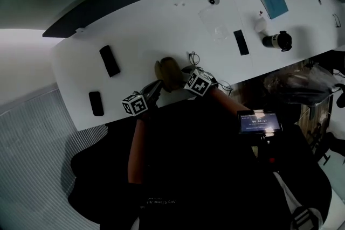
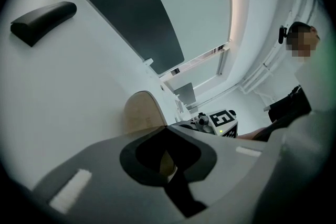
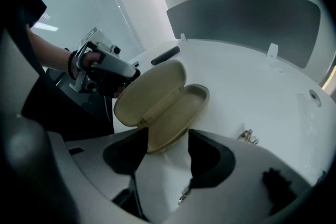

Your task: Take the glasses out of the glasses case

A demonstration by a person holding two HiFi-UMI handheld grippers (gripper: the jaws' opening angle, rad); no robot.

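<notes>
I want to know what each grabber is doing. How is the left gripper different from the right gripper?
The left gripper's jaws are shut together; the right gripper's jaws stand wide apart. The left gripper pinches the raised lid of the tan glasses case, while the right gripper holds nothing, with the case's near end just at its gap. Both are gray, and both are at the same open case.

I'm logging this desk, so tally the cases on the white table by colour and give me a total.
black cases: 3
tan case: 1
total: 4
</notes>
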